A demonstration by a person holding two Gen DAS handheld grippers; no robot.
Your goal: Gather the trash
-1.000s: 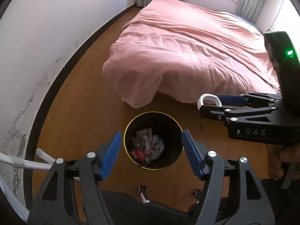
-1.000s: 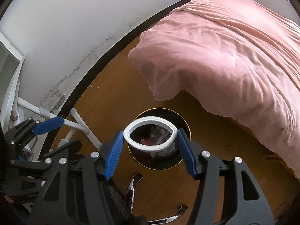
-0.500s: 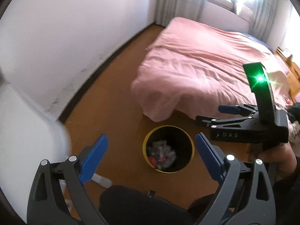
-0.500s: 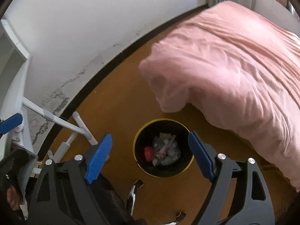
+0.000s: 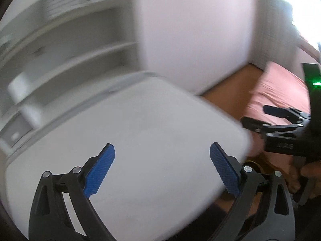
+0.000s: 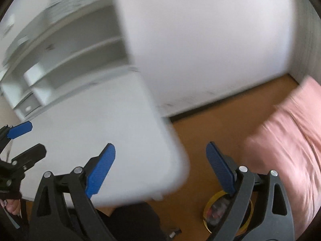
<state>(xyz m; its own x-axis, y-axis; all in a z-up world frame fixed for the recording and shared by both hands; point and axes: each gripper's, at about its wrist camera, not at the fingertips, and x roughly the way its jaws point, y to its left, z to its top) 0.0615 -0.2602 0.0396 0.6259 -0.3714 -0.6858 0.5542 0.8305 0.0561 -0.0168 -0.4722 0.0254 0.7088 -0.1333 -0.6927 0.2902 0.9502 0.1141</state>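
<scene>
Hovering above the white table, the left gripper has its blue pads spread wide with nothing between them; jaws released. The frame is motion-blurred. Only bare tabletop shows in the gap.

The right gripper sits at the table's rounded corner; its jaws are opening, empty, one blue pad over the tabletop and the other past the corner, over the wooden floor. In the left wrist view this same gripper appears off the table's right edge, gripped by a hand, with a green light lit on its upright black housing.

The trash bin, black with a yellow rim, stands on the floor below and to the right of the table's corner, partly hidden behind the right gripper's arm. Crumpled trash, some of it red, lies inside it; details too blurred to identify. In the left wrist view only a sliver of its yellow rim shows beneath the table's edge.

Beyond the table's far edge stands a white shelf unit; contents blurred. To the right of the table, past the bin, is a bed with a pink cover, and behind the table a white wall.
</scene>
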